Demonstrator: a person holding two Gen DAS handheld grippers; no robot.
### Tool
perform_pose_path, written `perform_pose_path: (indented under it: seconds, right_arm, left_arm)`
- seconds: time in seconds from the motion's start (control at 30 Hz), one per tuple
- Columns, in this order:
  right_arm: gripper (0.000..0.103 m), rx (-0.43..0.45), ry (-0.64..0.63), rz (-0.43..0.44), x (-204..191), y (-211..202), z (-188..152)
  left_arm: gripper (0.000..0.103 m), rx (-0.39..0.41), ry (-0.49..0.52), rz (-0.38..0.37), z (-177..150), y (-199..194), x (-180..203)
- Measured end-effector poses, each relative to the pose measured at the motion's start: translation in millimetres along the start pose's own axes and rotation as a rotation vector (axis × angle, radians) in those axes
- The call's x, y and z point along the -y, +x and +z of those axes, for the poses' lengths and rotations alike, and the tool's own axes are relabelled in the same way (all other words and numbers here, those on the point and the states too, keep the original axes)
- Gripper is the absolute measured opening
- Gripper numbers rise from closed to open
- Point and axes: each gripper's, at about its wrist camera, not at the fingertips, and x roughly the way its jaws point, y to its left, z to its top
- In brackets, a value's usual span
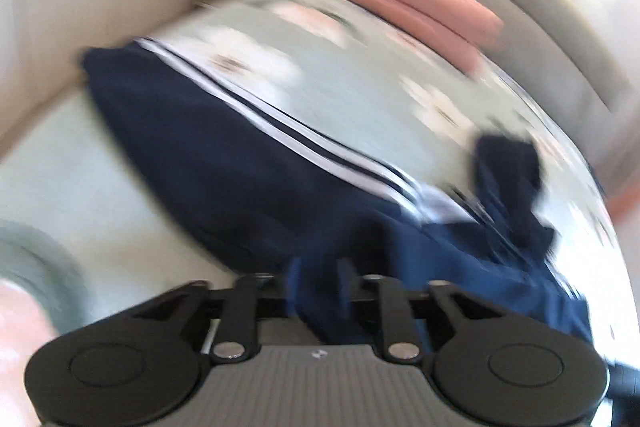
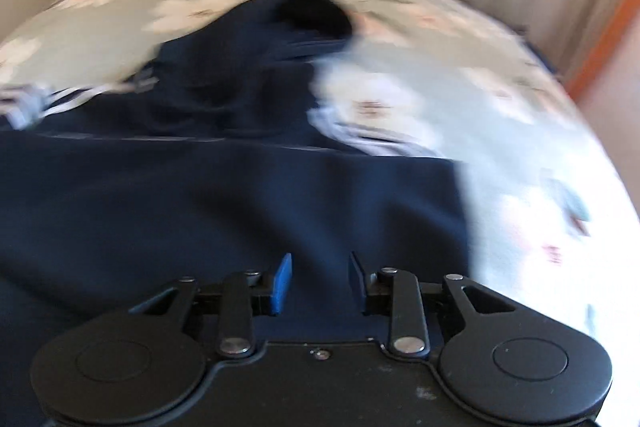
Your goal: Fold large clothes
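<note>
Navy striped garment [image 2: 224, 195] is spread on the bed [image 2: 520, 131], partly folded at most, more folds judged left; left gripper [image 1: 320, 279] and right gripper [image 2: 320, 277] are part-open, nothing clamped.

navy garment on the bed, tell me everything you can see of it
The navy garment is a large, soft, knit-looking piece in dark blue with white stripes running along one long edge. It lies spread on the floral bedsheet, mostly flat below, rumpled and bunched toward the far end, where a dark fold stands up. A long part stretches away in the left wrist view. Both views are blurred, so seams are unclear. The right gripper hovers over it with its jaws apart; no grip shows.
</note>
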Motion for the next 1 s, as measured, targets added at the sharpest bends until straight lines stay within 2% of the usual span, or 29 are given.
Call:
perform_pose_path:
  seconds: [0.03, 0.07, 0.17, 0.23, 0.3, 0.37, 0.47, 0.57, 0.6, 0.63, 0.67, 0.7, 0.73, 0.77, 0.8, 0.9, 1.0]
  right_arm:
    - [0.036, -0.007, -0.021, -0.005, -7.6, 1.6, -1.4]
    - [0.036, -0.009, -0.045, -0.016, -14.3, 2.8, -2.7]
    - [0.041, 0.028, -0.156, -0.08, -37.2, 0.5, -6.6]
    - [0.045, 0.029, -0.19, -0.066, -46.9, 1.3, -7.0]
    - [0.046, 0.022, -0.211, -0.036, -53.5, 1.3, -8.8]
    - [0.047, 0.032, -0.249, -0.049, -57.8, 0.6, -12.8]
    - [0.048, 0.04, -0.274, -0.051, -61.2, 0.6, -16.2]
    - [0.048, 0.034, -0.26, -0.04, -59.7, 3.4, -14.1]
    - [0.048, 0.033, -0.257, -0.037, -60.3, 4.5, -12.3]
    - [0.049, 0.032, -0.253, -0.035, -60.3, 5.0, -12.2]
    - [0.049, 0.031, -0.252, -0.035, -60.4, 5.4, -12.3]
    - [0.049, 0.032, -0.254, -0.035, -60.1, 4.9, -10.9]
    - [0.049, 0.034, -0.256, -0.036, -60.2, 3.8, -11.6]
    - [0.049, 0.036, -0.258, -0.037, -60.4, 2.9, -12.4]
    - [0.049, 0.038, -0.258, -0.037, -60.0, 2.3, -12.5]
    - [0.049, 0.033, -0.242, -0.032, -58.1, 0.7, -12.7]
    - [0.049, 0.024, -0.21, -0.021, -53.6, -3.5, -11.4]
  left_arm:
    - [0.051, 0.021, -0.016, 0.042, 8.7, 0.9, -10.1]
    - [0.053, 0.048, -0.033, 0.082, 18.6, 4.0, -20.6]
    - [0.055, 0.082, -0.111, 0.13, 50.1, 15.8, -59.2]
    - [0.059, 0.109, -0.19, 0.163, 69.6, 23.4, -82.7]
    - [0.065, 0.143, -0.276, 0.184, 89.3, 32.4, -107.1]
    - [0.08, 0.164, -0.351, 0.181, 106.5, 41.9, -129.5]
    - [0.081, 0.165, -0.418, 0.223, 123.4, 67.6, -153.6]
    - [0.079, 0.128, -0.439, 0.243, 131.6, 91.6, -168.8]
    - [0.078, 0.149, -0.41, 0.255, 132.0, 93.5, -167.0]
    - [0.065, 0.16, -0.374, 0.258, 134.3, 95.0, -165.1]
    - [0.048, 0.154, -0.343, 0.271, 136.8, 99.0, -160.9]
    - [0.04, 0.147, -0.308, 0.31, 138.6, 100.6, -156.5]
    - [0.023, 0.146, -0.278, 0.327, 141.8, 106.5, -152.8]
    - [0.008, 0.154, -0.257, 0.3, 141.3, 106.6, -150.8]
    - [0.008, 0.156, -0.26, 0.273, 139.3, 103.9, -149.3]
    - [0.007, 0.203, -0.248, 0.257, 133.9, 89.5, -143.6]
    - [0.007, 0.263, -0.214, 0.238, 126.9, 54.1, -134.3]
